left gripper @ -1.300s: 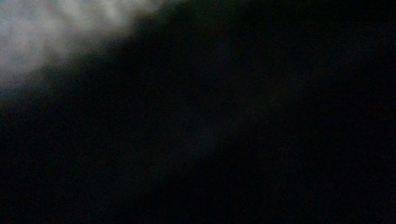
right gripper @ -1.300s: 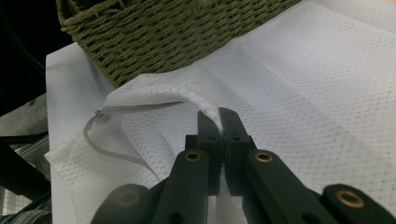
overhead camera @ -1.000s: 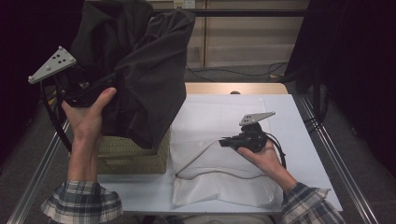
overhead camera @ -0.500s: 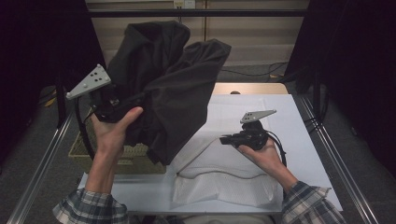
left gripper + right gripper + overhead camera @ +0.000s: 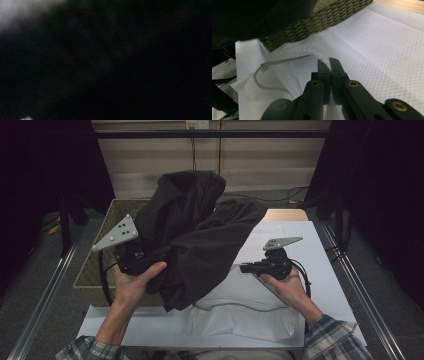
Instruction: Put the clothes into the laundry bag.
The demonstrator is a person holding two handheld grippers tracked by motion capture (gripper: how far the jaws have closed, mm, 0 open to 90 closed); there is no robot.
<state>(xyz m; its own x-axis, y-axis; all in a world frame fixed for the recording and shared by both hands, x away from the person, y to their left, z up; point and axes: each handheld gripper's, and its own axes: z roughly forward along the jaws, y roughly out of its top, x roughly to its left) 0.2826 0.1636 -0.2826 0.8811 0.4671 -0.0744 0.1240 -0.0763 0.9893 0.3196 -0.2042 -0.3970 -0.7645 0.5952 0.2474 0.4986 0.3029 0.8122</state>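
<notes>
From above, the left gripper (image 5: 137, 257) grasps a dark garment (image 5: 200, 235) over a wicker basket (image 5: 107, 227). The right gripper view shows the right gripper (image 5: 329, 65), fingers clenched on a fold of white mesh bag (image 5: 372, 45) on the table (image 5: 325, 265).

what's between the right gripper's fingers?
A raised fold of the white mesh bag, pinched between the right gripper fingers, seen in the right gripper view.

Plaid flannel sleeves (image 5: 330, 340) on both forearms, black grippers — left gripper (image 5: 131, 257), right gripper (image 5: 262, 267) — each topped by a grey three-cornered plate with small holes, brass-ringed screws, black trailing cables.
</notes>
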